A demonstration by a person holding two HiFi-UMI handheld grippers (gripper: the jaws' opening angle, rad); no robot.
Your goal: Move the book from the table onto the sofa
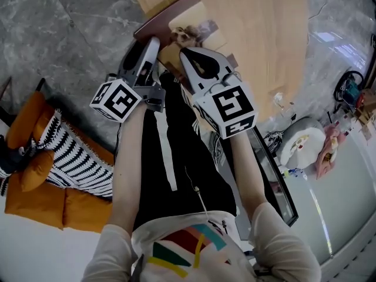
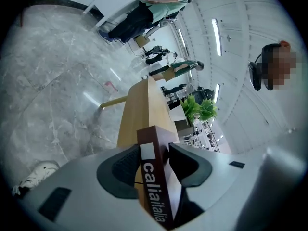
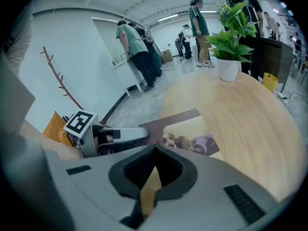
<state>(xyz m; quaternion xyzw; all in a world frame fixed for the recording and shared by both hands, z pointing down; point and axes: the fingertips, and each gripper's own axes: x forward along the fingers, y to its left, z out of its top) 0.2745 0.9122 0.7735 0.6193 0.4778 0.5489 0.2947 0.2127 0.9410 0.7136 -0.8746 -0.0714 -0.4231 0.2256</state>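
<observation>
The book (image 1: 176,19) lies at the near edge of the table (image 1: 258,34), upper middle of the head view, and both grippers are at it. The right gripper (image 3: 153,170) has its jaws almost together on a thin tan sliver, seemingly the book's near edge. The left gripper (image 2: 153,153) stands wide with the spine between its jaws: the left pad is against it, the right pad just beside it, and no firm clamp shows yet.

The step in hand looks like securing the grip before the lift. The left jaws should probably close squarely on the spine, deep enough that the covers cannot splay. The thin right pinch should only steady, since it could tear or slip. Then both should rise together and swing toward the sofa (image 1: 82,207) at lower left.
</observation>
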